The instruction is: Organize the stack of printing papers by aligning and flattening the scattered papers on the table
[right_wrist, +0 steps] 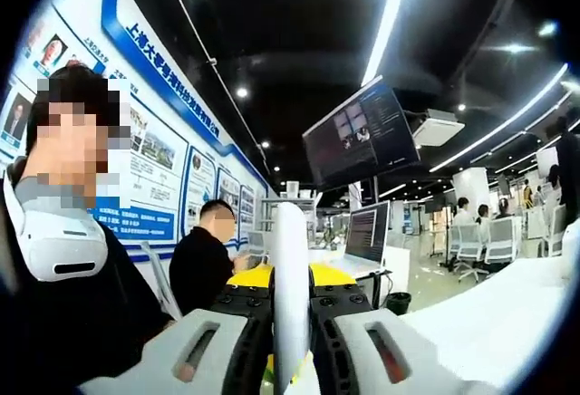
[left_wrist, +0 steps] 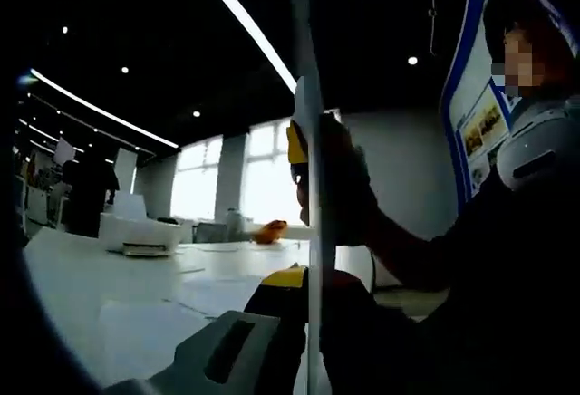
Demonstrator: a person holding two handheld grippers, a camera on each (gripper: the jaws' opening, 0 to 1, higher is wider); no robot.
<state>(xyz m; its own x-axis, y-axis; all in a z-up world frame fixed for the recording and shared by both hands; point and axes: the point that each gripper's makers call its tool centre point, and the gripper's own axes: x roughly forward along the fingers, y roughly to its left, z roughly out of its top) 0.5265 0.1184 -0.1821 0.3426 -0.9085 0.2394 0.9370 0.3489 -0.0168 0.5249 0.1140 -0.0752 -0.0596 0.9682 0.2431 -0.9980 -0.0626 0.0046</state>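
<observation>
Right gripper view: right claw (right_wrist: 291, 341) clamps the upright paper stack (right_wrist: 290, 286) edge-on — a seated person (right_wrist: 204, 264) and laptop (right_wrist: 365, 236) beyond. Left claw (left_wrist: 304, 322) also pinches it above the white tabletop (left_wrist: 109, 295), printer (left_wrist: 136, 232) well apart.

1. The right tongs (right_wrist: 290, 341) point up, both jaws pressed against a sheet's edge.
2. The left tongs (left_wrist: 304, 341) also clamp that upright sheet, facing the right tongs from opposite.

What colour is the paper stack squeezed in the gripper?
White. The paper stack shows best in the right gripper view, edge-on between the jaws.
</observation>
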